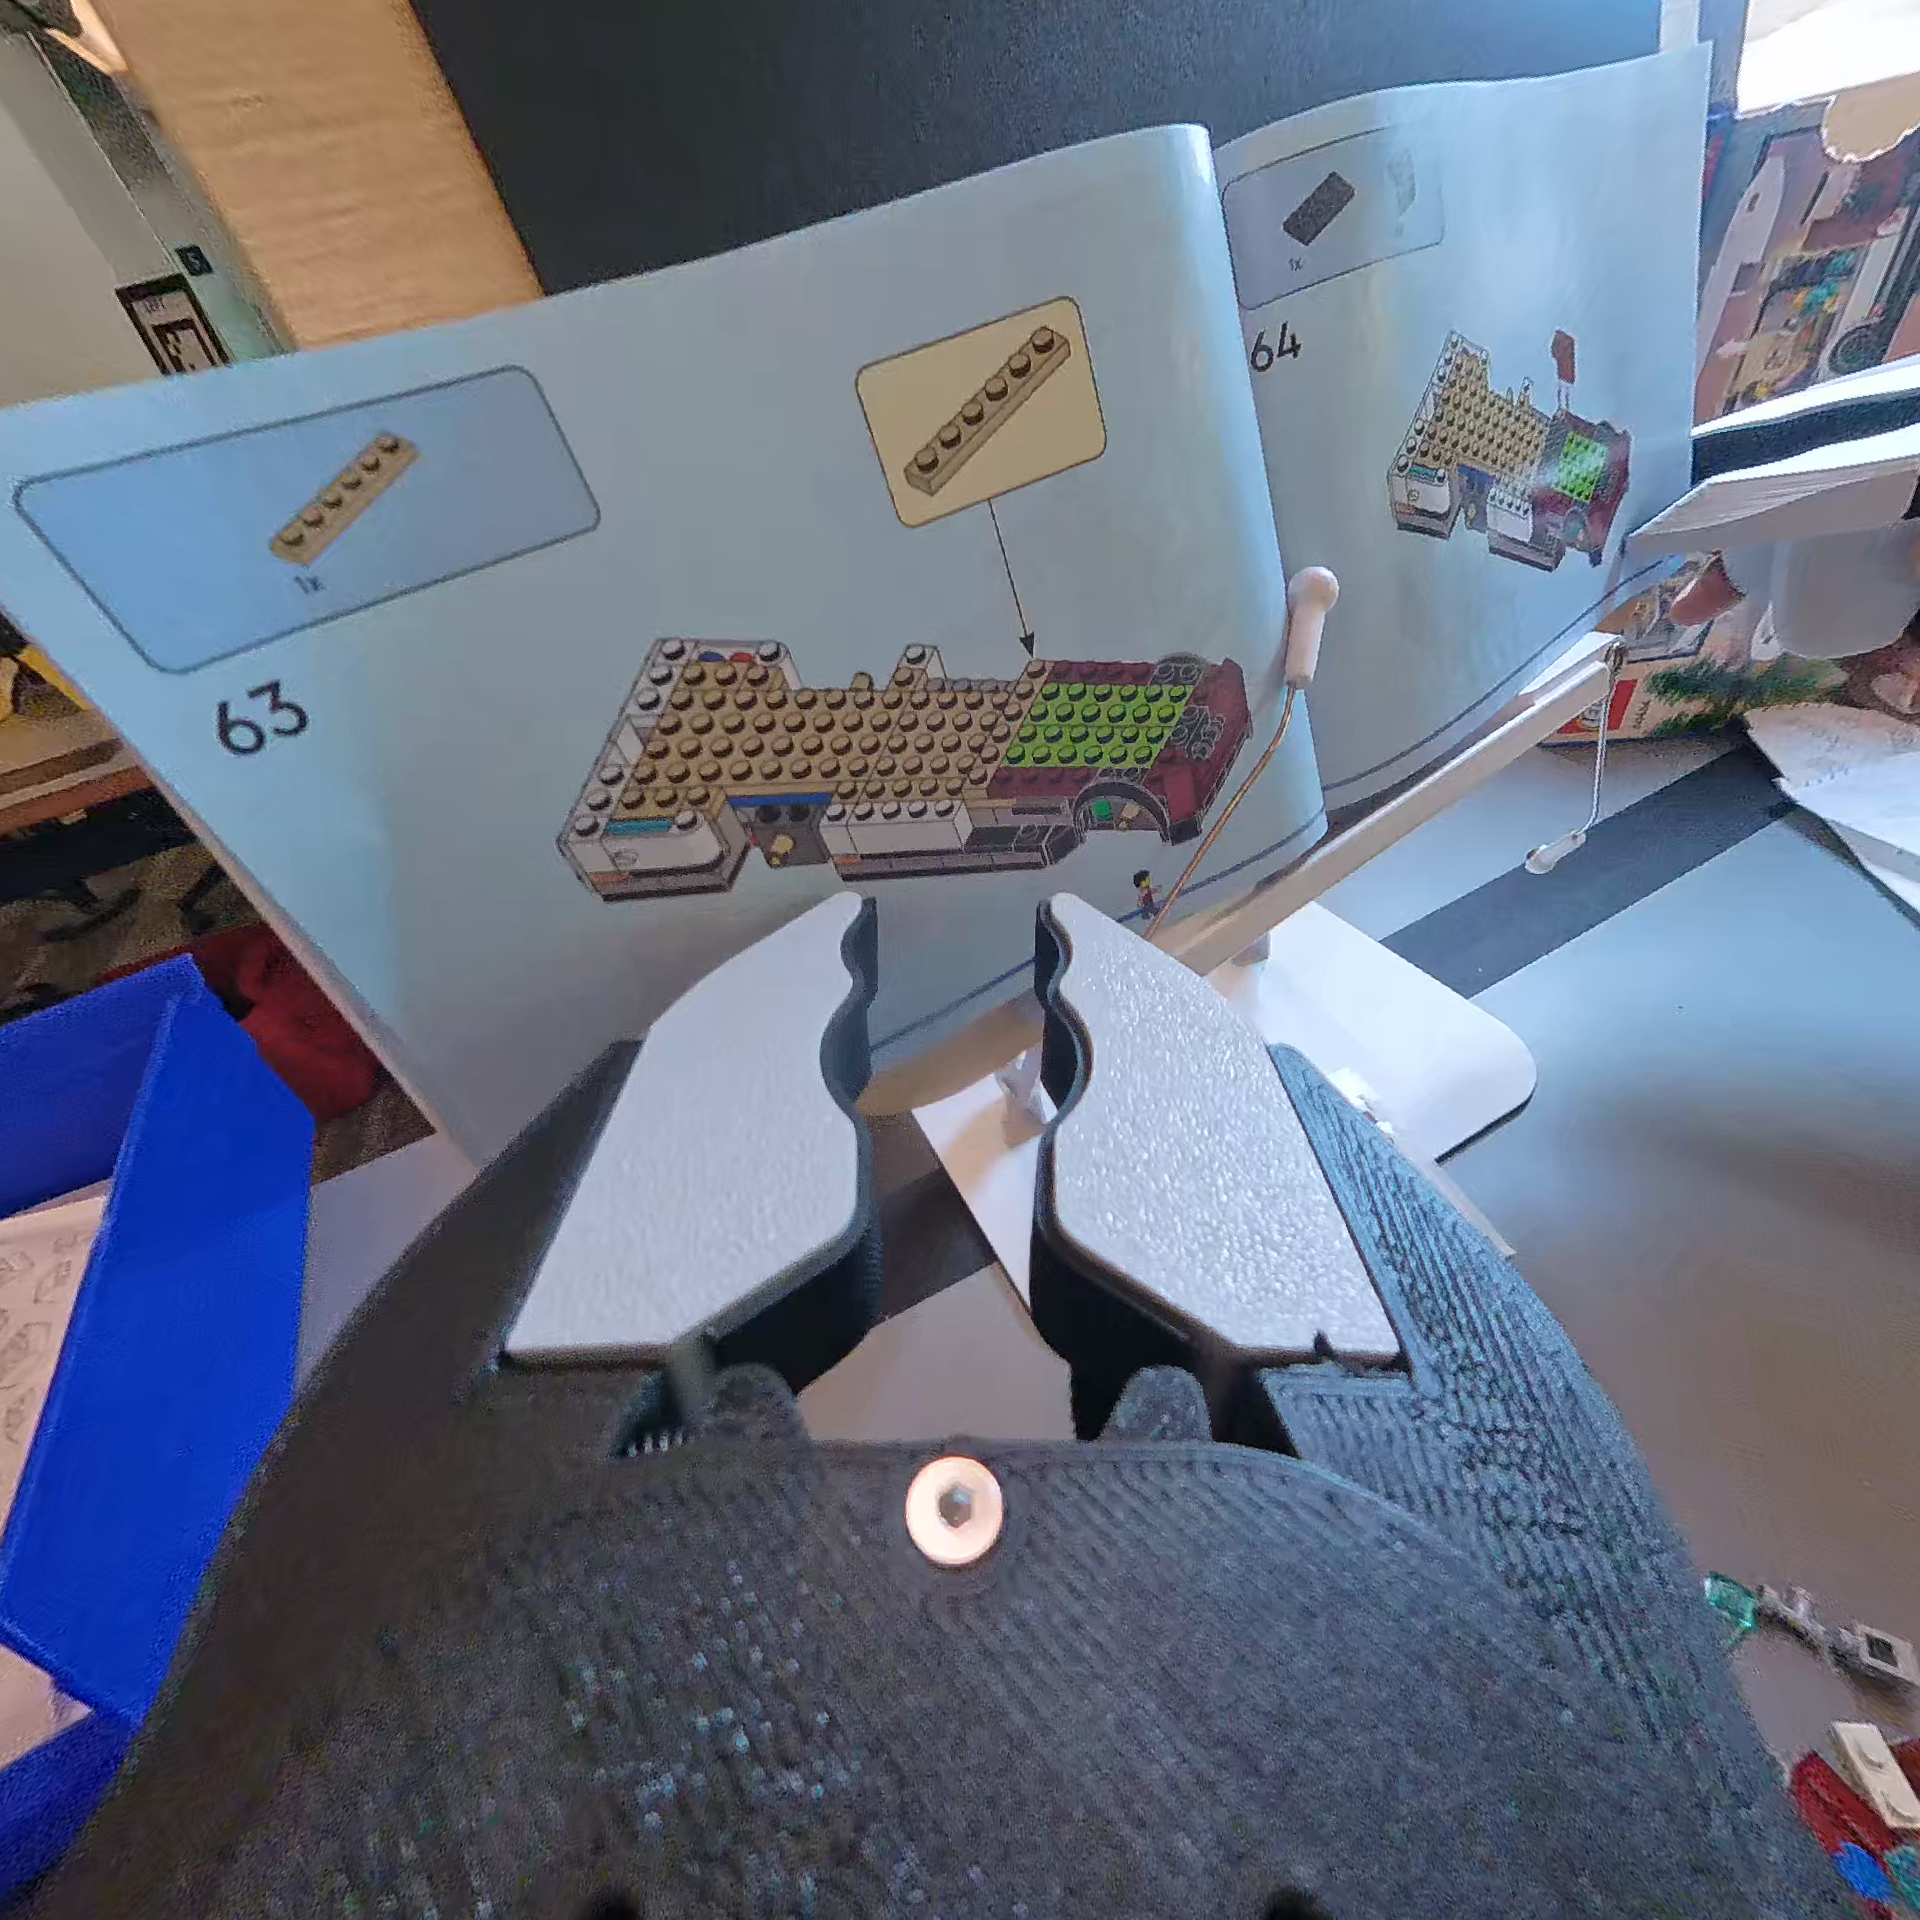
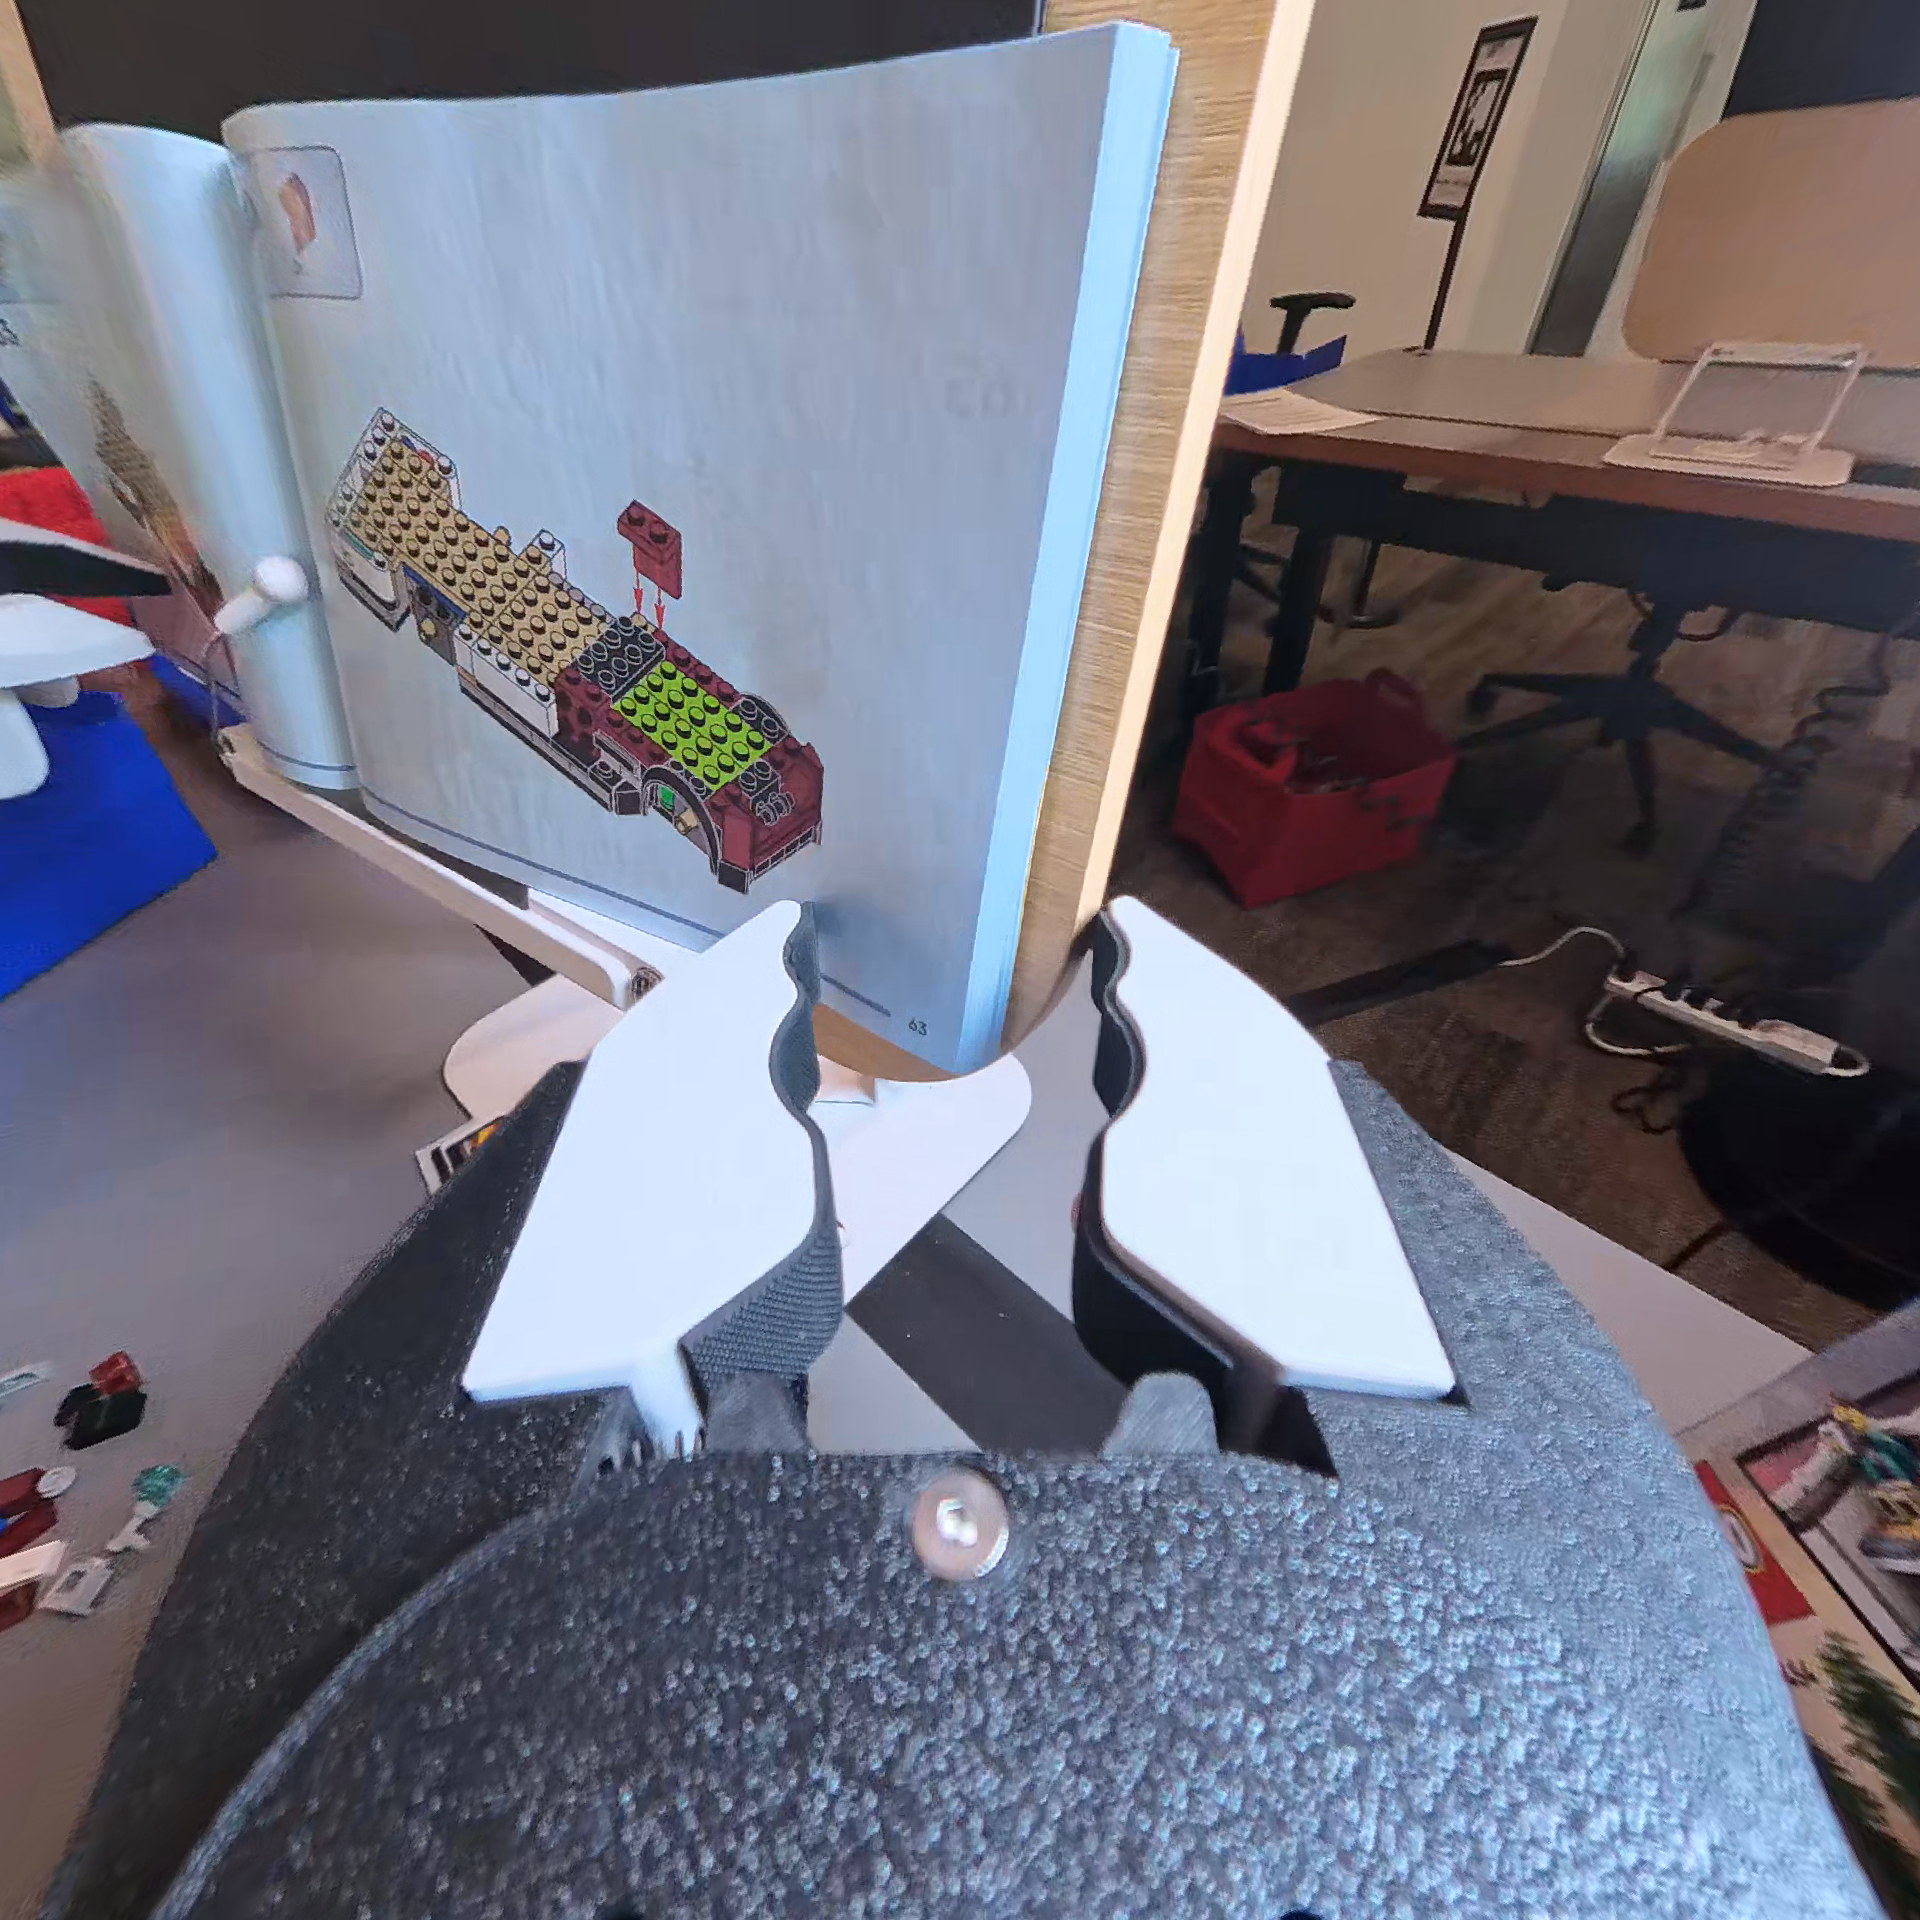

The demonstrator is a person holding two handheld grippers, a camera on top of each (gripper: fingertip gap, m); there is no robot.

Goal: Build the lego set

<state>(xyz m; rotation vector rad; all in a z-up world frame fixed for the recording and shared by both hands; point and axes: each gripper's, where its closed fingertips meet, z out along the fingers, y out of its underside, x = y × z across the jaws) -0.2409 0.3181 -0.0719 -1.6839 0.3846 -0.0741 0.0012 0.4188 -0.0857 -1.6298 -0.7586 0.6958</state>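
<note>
Two tools hover with jaws parted and empty before the open brick-building instruction booklet, propped upright on its white book stand for reading: left tool below the left page, right tool straddling the booklet's lower right corner without pressing it.

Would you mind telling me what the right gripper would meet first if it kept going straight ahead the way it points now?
Most likely the lower right corner of the open booklet and the wooden board behind it. The right gripper is open and holds nothing, and that corner sits in line with its gap, though depth is unclear.
</note>
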